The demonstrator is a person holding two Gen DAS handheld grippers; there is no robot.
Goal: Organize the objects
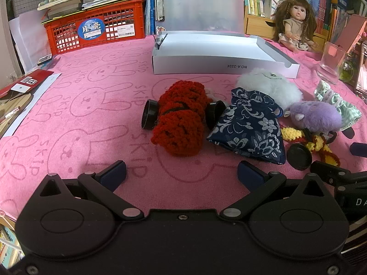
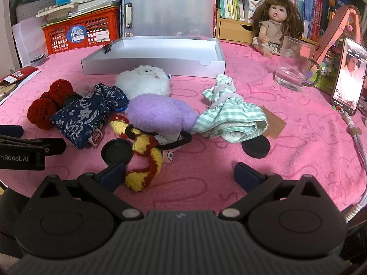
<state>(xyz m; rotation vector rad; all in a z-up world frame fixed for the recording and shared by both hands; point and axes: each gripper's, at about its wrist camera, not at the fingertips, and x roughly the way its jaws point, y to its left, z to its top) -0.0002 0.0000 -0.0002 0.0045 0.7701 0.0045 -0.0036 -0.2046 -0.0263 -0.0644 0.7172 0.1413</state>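
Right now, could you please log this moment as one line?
left hand-held gripper: open, empty | right hand-held gripper: open, empty | white box: empty | soft items: on pink cloth

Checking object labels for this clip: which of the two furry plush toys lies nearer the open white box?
The white plush. It lies just in front of the box, while the purple plush lies closer to the camera, behind the white one from the box.

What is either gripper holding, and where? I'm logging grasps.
Nothing: the left gripper and right gripper both stand open over the pink cloth.
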